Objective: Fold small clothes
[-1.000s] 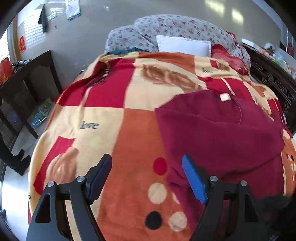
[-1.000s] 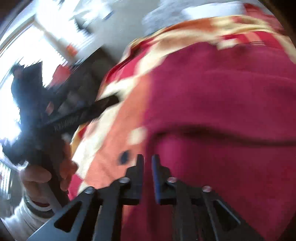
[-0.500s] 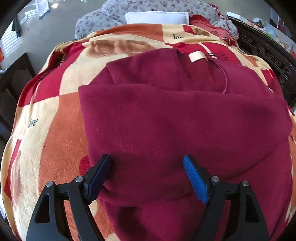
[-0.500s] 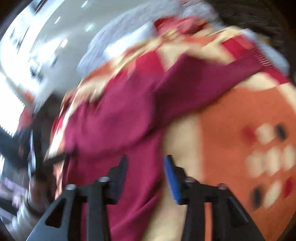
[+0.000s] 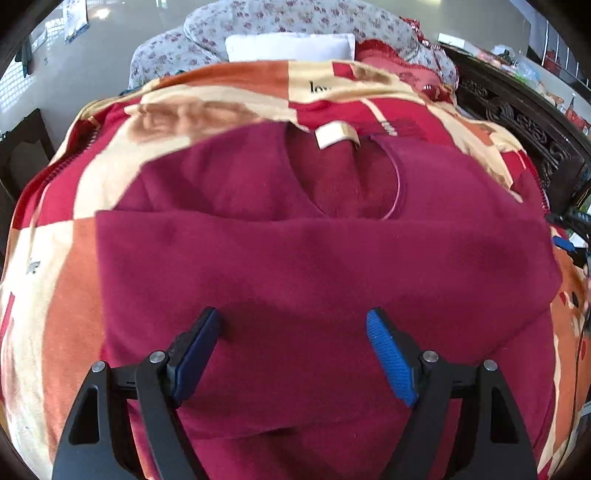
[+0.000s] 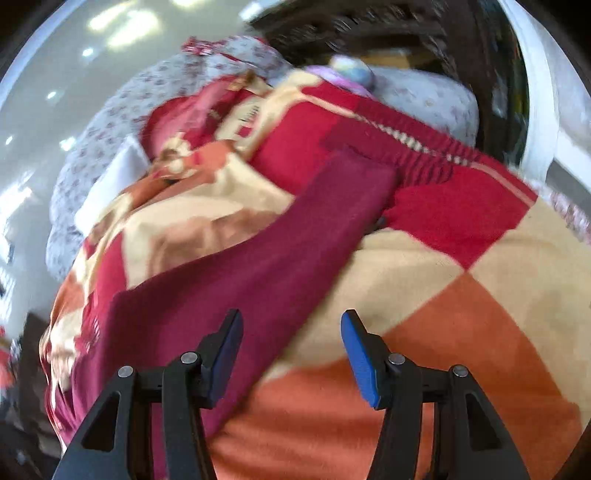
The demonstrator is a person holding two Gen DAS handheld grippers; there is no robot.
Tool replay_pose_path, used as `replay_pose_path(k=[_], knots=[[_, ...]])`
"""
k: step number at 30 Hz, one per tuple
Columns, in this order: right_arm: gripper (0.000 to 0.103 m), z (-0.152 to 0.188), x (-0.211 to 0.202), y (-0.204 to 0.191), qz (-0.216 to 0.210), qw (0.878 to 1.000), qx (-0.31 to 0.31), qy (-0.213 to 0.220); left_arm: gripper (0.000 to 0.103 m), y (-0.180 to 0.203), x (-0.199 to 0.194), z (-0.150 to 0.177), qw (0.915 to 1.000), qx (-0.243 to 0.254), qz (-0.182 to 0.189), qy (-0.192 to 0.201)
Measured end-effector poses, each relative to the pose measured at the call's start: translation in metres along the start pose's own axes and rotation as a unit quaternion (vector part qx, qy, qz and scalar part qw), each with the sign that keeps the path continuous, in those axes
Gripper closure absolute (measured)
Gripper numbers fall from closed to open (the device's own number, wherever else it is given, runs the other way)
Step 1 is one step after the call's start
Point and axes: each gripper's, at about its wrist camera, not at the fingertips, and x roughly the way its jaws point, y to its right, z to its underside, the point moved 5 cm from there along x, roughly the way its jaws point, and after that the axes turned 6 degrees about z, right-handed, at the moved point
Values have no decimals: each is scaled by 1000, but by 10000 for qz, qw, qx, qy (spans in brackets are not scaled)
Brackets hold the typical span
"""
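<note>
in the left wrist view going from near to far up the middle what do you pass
Left gripper → maroon top → its neck label → patterned blanket → white pillow → floral quilt.

My left tool (image 5: 293, 347): two black arms of flat plastic, each braced by a triangular strut with an open cut-out. Round silver screw heads sit at the joints, two showing per arm. Both fingers end in blue pads (image 5: 388, 354); the right-hand pad shows a fine ribbed grain, the left-hand one is seen edge-on and reads darker, navy against its black backing.

My right tool (image 6: 291, 347): same build. Black arms, triangular cut-outs, silver screws at the pivots. Blue pads (image 6: 360, 363) on black backing, right-hand one brighter, left-hand one in shade. No cables or markings visible on either tool. My hands and sleeves are out of frame.
</note>
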Motion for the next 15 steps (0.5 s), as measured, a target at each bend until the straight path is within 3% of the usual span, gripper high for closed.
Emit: replay_pose_path(k=[3,5,6,7,9,12,15], knots=[[42,-11,16,6,-381,9987,344,3,22,0,4,1,10000,16,-28,-35],[49,-18,22,4,-603,9972,435,116,22,-3,5,1,10000,-64,23,-60],[76,-20,25,4,-706,9963,478,118,22,-4,5,0,9999,-115,62,-73],[95,-20,27,4,-716,9961,510,87,22,-5,4,0,9998,-140,90,-82],[95,-22,15,4,-873,9940,600,260,22,-9,-1,-2,9997,-184,149,-69],[95,-29,-40,-13,-1311,9874,241,849,23,-18,-13,-6,9996,-232,164,50],[95,-22,-120,-63,-1802,9713,-745,1361,22,-33,-28,-9,9991,-353,178,173]])
